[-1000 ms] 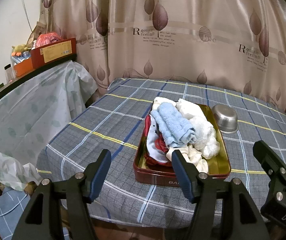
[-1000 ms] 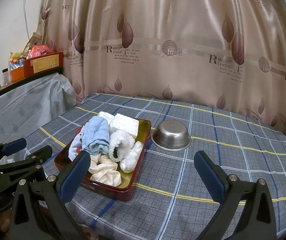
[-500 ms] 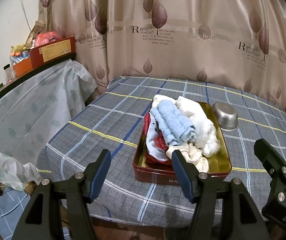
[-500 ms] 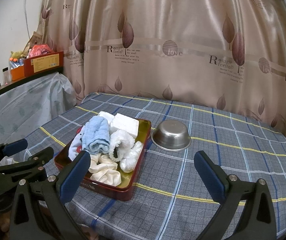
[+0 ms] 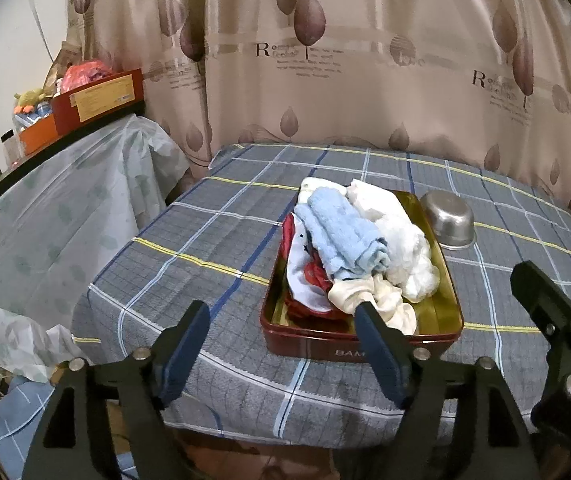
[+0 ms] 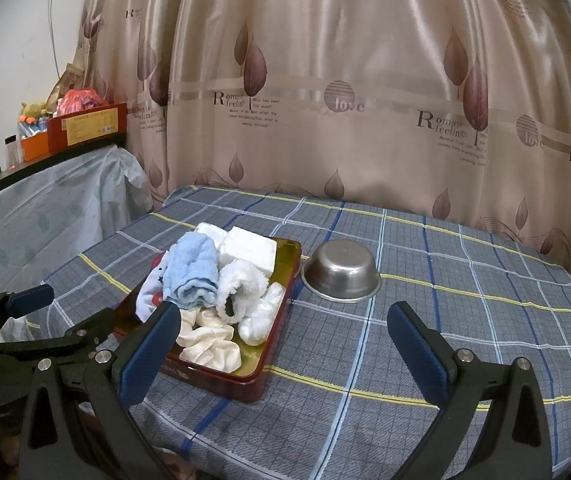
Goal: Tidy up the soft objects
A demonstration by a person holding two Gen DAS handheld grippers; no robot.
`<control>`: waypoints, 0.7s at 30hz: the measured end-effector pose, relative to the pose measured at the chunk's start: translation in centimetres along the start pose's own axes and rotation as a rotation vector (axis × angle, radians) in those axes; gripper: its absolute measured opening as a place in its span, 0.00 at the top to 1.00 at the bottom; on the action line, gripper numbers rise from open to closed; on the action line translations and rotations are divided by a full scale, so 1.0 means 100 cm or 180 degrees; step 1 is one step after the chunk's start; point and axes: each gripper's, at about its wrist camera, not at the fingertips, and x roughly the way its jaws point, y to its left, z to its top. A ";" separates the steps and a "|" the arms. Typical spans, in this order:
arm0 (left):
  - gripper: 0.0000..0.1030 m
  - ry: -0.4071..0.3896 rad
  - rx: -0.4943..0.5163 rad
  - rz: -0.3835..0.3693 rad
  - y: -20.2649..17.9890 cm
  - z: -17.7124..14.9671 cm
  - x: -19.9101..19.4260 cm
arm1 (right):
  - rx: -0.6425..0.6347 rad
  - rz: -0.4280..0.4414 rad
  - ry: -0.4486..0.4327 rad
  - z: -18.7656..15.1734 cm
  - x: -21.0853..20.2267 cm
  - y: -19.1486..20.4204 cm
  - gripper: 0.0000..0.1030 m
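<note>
The tin (image 5: 361, 350) of cloths (image 5: 345, 236) lies just ahead-right of the left claw (image 5: 281, 344), nearer than the right claw (image 6: 285, 344), both claws wide open and empty.

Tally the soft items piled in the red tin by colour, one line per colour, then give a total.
In the red tin:
Light blue: 1, the blue towel
White: 4, folded white cloth, fluffy white piece, white plastic-wrapped bundle, white cloth behind the towel
Cream: 1, cream fabric
White and red print: 1, printed cloth
Total: 7 visible; more may be hidden beneath.
</note>
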 end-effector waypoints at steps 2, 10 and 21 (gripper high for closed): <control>0.23 -0.0001 0.0026 -0.0008 -0.002 0.000 0.001 | 0.0000 0.0004 0.0005 -0.001 -0.001 0.001 0.00; 0.20 -0.0083 -0.0055 -0.0061 -0.001 -0.002 -0.002 | 0.0002 -0.0004 0.0000 0.001 0.000 -0.001 0.00; 0.20 -0.0178 0.0088 -0.0010 -0.014 -0.004 -0.010 | 0.0008 -0.0059 -0.0002 -0.003 0.001 -0.016 0.00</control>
